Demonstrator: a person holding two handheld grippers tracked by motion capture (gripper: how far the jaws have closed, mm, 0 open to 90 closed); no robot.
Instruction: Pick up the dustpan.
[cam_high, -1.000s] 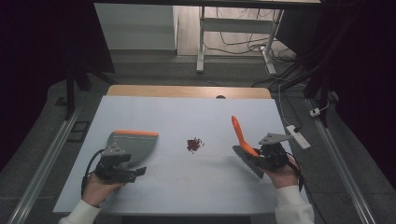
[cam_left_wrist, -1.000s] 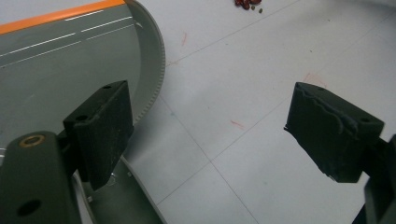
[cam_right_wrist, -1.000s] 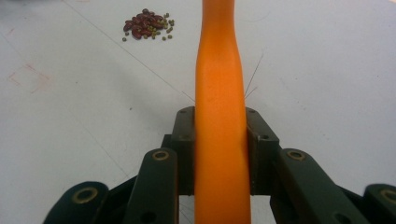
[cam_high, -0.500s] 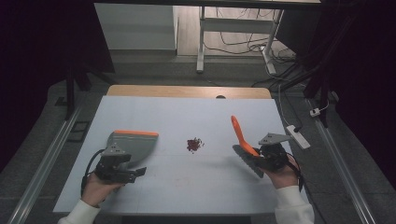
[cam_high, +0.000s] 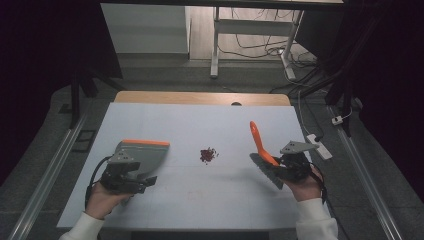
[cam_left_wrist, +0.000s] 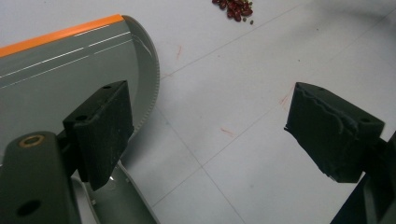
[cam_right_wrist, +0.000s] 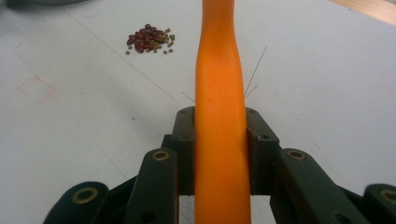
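A small pile of beans (cam_high: 208, 154) sits mid-bench. The right gripper (cam_right_wrist: 219, 140) pinches a brush (cam_high: 261, 144) handle, ready to sweep; the left gripper (cam_left_wrist: 224, 135), spread, hovers over the dustpan (cam_high: 142, 152) near the left edge.

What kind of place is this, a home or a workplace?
Most likely a lab or test room set up for recording, not a home. A bare white table stands between metal floor rails, loose cables trail over the floor behind it, and dark curtains close off the sides.

Brush (cam_high: 261, 145) in right gripper (cam_high: 280, 167) — beans (cam_high: 208, 154) mid-table
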